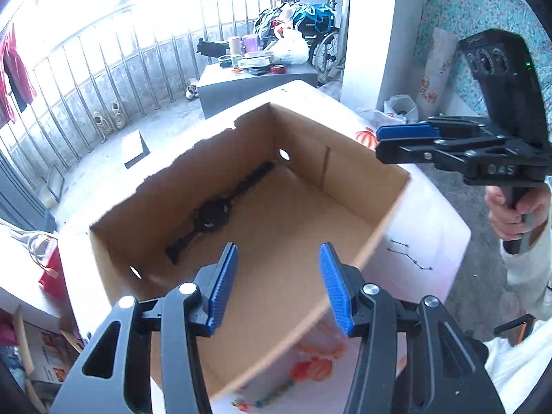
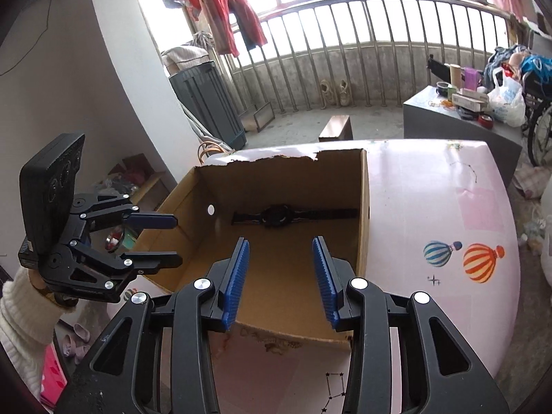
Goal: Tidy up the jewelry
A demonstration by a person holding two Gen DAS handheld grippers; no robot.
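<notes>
**Balcony desk, cardboard box, one watch stowed**

Setting: enclosed balcony with barred railing, hanging laundry and a cluttered grey cabinet beyond; work surface is a pink desk [image 2: 431, 207] printed with balloons and constellations.

Item 1. Left claw [image 1: 278, 283], nearest in its own view: blue pads parted to a middling gap, nothing between them, poised above the near rim of the box and tilted down into it.

Item 2. Right claw [image 2: 280, 279]: likewise parted, empty, poised over the near edge of the box and angled toward its floor.

Item 3. Cardboard box [image 2: 362, 214]: open-topped, one wall torn ragged along the top, standing on the desk.

Item 4. Black wristwatch [image 2: 277, 215]: lying flat, strap extended, on the box floor against the far wall. Not touched by either claw.

Item 5. String of coloured beads [image 1: 265, 393], apparently, on the desk outside the box at the bottom of the left view; blurred, identity uncertain.

Step in hand, by judgement: the watch is placed and both claws are free. The next move likely calls for picking up a piece still outside the box, with a low approach and narrow closure for anything thin.
</notes>
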